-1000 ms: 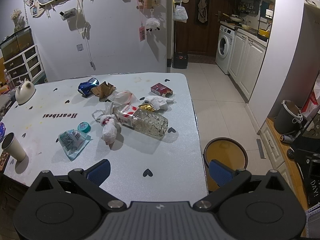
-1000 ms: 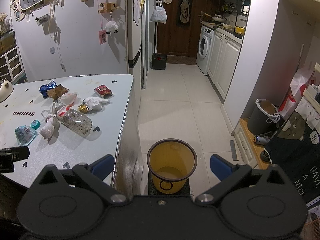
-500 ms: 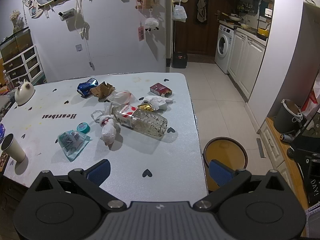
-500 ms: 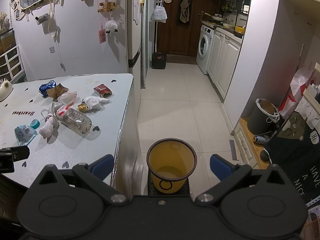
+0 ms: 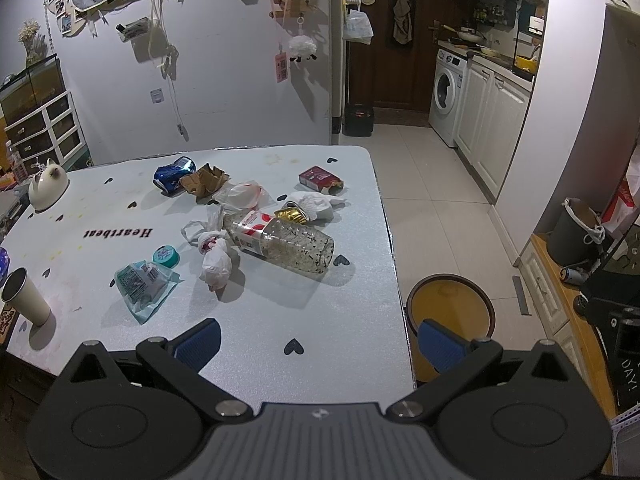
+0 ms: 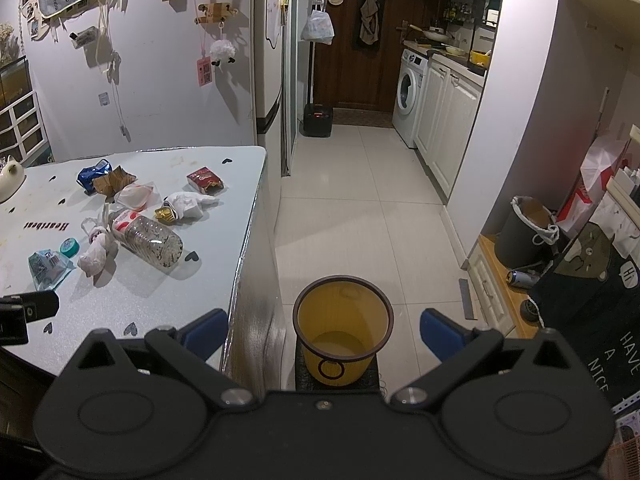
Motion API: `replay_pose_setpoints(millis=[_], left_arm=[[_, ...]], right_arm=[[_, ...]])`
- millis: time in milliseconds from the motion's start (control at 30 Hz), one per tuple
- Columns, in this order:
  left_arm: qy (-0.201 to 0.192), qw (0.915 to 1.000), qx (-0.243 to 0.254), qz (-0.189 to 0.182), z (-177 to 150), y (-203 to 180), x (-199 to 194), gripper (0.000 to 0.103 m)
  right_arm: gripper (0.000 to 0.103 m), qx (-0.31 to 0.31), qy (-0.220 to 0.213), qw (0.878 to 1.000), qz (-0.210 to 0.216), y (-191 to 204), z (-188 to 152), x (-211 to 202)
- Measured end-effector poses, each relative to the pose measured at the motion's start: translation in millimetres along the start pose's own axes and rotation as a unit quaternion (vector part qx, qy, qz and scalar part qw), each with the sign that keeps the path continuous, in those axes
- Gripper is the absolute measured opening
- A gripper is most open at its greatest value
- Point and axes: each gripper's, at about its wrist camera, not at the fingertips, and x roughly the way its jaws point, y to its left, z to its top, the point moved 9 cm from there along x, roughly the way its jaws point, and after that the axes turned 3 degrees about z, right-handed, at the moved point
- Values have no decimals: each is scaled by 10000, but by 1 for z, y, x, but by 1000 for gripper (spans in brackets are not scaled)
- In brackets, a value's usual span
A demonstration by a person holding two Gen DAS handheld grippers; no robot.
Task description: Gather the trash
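Observation:
Trash lies scattered on the white table (image 5: 260, 320): a clear plastic bottle (image 5: 288, 242) on its side, a knotted white bag (image 5: 216, 262), a teal packet (image 5: 140, 286), a teal cap (image 5: 166, 257), a crushed blue can (image 5: 172, 174), brown cardboard (image 5: 206, 182), a red pack (image 5: 320, 179) and white tissue (image 5: 316, 205). A yellow bin (image 6: 342, 326) stands on the floor by the table's right edge. My left gripper (image 5: 318, 342) hangs open above the table's near edge. My right gripper (image 6: 324, 328) is open over the bin, holding nothing.
A paper cup (image 5: 26, 296) stands at the table's left edge and a white teapot (image 5: 46, 186) at the far left. A grey bucket (image 6: 524, 232) sits by the right wall. Tiled floor (image 6: 360, 216) runs toward a washing machine (image 6: 410, 96).
Both views have barely shifted; the left gripper's view has edged slightly. No trash has moved and neither gripper has changed its opening.

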Motion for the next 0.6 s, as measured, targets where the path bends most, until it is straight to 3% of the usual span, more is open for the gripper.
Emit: replay_pose_setpoints(millis=[600], left_arm=[[2, 10000, 2, 2, 0, 0, 0, 103]], right_arm=[[103, -2, 8, 10000, 9, 1, -1, 1]])
